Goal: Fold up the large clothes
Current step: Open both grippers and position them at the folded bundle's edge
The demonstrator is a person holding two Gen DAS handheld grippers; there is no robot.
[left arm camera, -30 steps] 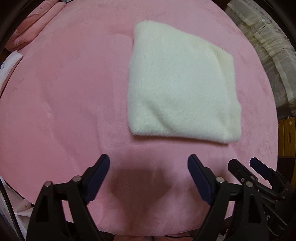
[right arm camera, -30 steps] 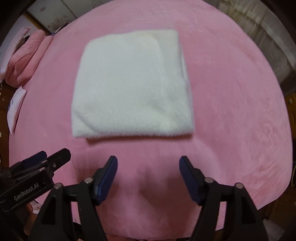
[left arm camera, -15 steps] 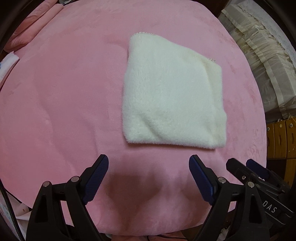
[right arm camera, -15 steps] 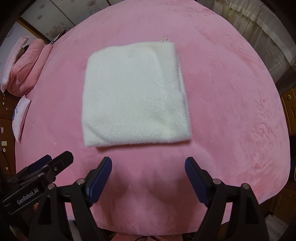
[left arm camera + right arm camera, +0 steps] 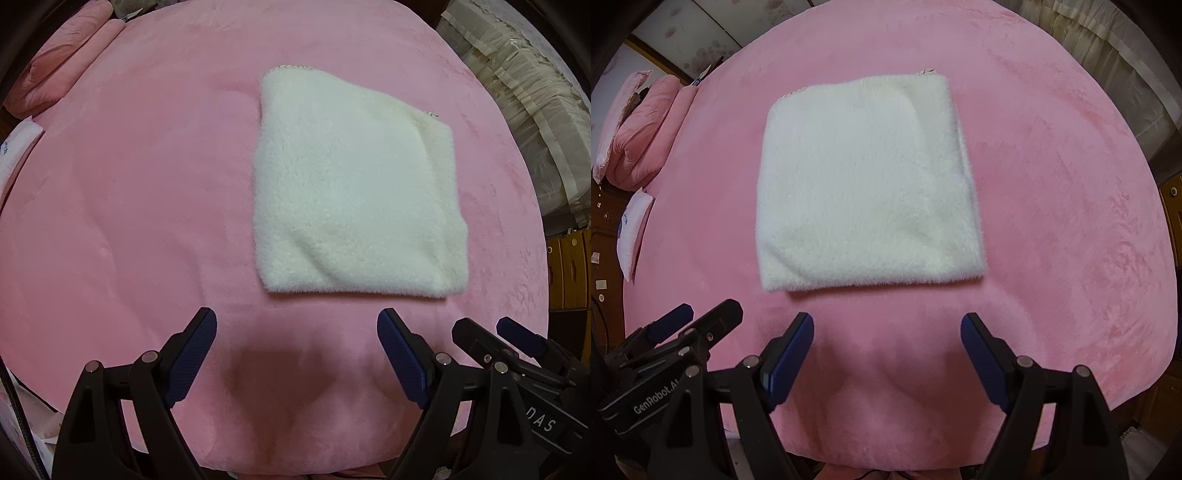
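Note:
A white fluffy garment (image 5: 354,192) lies folded into a flat square on the pink bed cover (image 5: 129,203); it also shows in the right wrist view (image 5: 866,188). My left gripper (image 5: 297,325) is open and empty, hovering just short of the garment's near edge. My right gripper (image 5: 886,326) is open and empty, also just short of the near edge. Each gripper shows in the other's view: the right one at the lower right (image 5: 495,336), the left one at the lower left (image 5: 701,317).
Pink pillows (image 5: 639,136) and a white pillow (image 5: 633,232) lie at the far left of the bed. Cream curtains (image 5: 524,85) hang at the right. Wooden drawers (image 5: 569,266) stand beyond the bed's right edge.
Both grippers have pulled back and up from the folded garment, so more of the bed shows. The garment has not moved. Both stay open.

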